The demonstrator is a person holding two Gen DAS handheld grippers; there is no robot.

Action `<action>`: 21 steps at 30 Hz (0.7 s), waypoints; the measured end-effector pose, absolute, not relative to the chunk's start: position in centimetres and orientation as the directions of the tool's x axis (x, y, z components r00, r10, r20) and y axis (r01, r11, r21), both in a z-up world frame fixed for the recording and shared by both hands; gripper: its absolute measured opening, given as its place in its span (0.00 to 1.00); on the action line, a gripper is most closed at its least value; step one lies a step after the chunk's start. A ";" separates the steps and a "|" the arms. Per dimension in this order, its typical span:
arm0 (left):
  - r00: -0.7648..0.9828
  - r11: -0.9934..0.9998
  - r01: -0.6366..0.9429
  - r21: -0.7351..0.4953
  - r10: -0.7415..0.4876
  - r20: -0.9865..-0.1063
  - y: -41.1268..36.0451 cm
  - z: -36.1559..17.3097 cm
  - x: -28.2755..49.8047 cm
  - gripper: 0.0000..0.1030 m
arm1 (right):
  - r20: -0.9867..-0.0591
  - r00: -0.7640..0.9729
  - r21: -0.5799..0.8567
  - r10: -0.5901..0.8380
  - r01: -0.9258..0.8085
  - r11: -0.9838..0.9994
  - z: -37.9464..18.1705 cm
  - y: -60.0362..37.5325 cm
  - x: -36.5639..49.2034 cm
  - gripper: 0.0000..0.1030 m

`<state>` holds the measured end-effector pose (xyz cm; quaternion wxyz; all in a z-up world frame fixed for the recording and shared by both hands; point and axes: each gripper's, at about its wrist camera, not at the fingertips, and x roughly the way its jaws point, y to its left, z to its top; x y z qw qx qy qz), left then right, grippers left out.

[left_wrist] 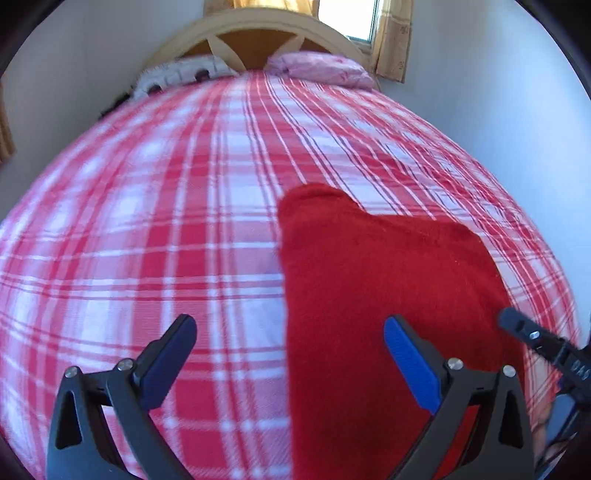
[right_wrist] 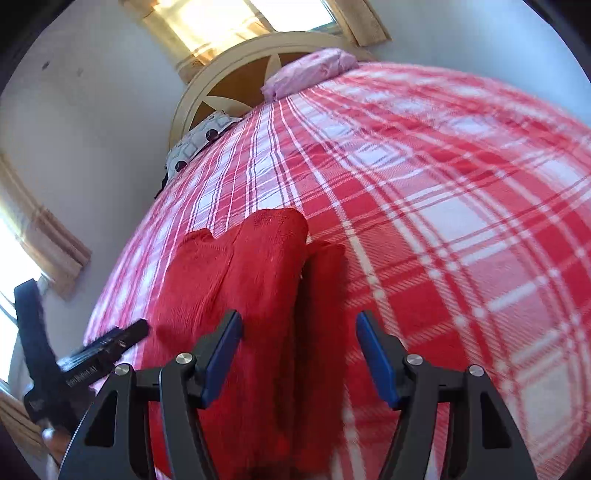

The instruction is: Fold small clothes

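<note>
Red knit garment [left_wrist: 388, 295] on plaid bedspread [left_wrist: 166, 229], left claw [left_wrist: 290, 354] released above its edge, right claw [right_wrist: 299, 354] released over it

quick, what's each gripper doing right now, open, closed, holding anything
Left gripper: open, holding nothing, above the bedspread beside the red garment.
Right gripper: open, holding nothing, over the garment.

A red plaid bedspread [left_wrist: 184, 221] covers the bed, with a pink pillow [left_wrist: 321, 68] by the headboard [left_wrist: 258, 40].

the left gripper [left_wrist: 290, 358] hangs with jaws spread wide and empty above a red-and-white plaid bed [left_wrist: 147, 229]. a red knit garment [left_wrist: 369, 280] lies on the bed, under the right-hand jaw. two pillows [left_wrist: 317, 68] rest against the headboard [left_wrist: 258, 29].
</note>
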<state>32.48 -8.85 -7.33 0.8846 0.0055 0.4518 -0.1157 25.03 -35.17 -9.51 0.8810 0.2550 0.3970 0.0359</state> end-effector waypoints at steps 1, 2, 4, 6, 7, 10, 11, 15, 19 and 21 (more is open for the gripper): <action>0.549 0.973 0.207 -0.105 -0.204 -0.810 -9.1 -7.8 32.7 1.00 | -0.692 0.666 0.479 0.278 0.136 0.867 -10.2 -34.8 25.6 0.63; 0.532 0.971 0.205 -0.120 -0.214 -0.819 -9.4 -8.3 32.9 1.00 | -0.688 0.668 0.481 0.283 0.129 0.867 -10.5 -34.6 25.7 0.63; 0.514 0.967 0.199 -0.157 -0.240 -0.824 -9.5 -9.0 33.2 1.00 | -0.666 0.691 0.484 0.282 0.112 0.868 -10.7 -34.5 25.6 0.63; 0.479 0.950 0.184 -0.252 -0.310 -0.821 -9.0 -9.7 33.7 0.89 | -0.669 0.685 0.479 0.289 0.099 0.872 -10.8 -34.3 25.6 0.63; 0.458 0.929 0.193 -0.316 -0.371 -0.808 -8.9 -9.9 33.6 0.65 | -0.679 0.676 0.459 0.286 0.086 0.884 -10.7 -33.9 25.6 0.63; 0.449 0.912 0.207 -0.354 -0.410 -0.794 -8.9 -9.8 33.3 0.55 | -0.687 0.660 0.442 0.303 0.049 0.896 -10.3 -32.7 25.6 0.44; 0.454 0.916 0.214 -0.340 -0.402 -0.795 -9.0 -9.6 33.2 0.53 | -0.692 0.656 0.434 0.301 0.045 0.900 -10.1 -32.4 25.5 0.38; 0.502 0.932 0.218 -0.291 -0.363 -0.785 -9.2 -8.5 32.1 0.38 | -0.707 0.652 0.395 0.272 0.045 0.918 -8.9 -31.2 25.3 0.27; 0.575 0.949 0.233 -0.213 -0.311 -0.757 -8.3 -6.1 30.5 0.36 | -0.674 0.679 0.383 0.291 -0.017 0.924 -6.4 -29.0 24.5 0.24; 0.618 0.959 0.222 -0.177 -0.279 -0.735 -7.1 -4.8 30.6 0.36 | -0.660 0.683 0.378 0.315 -0.061 0.924 -5.1 -27.3 24.6 0.24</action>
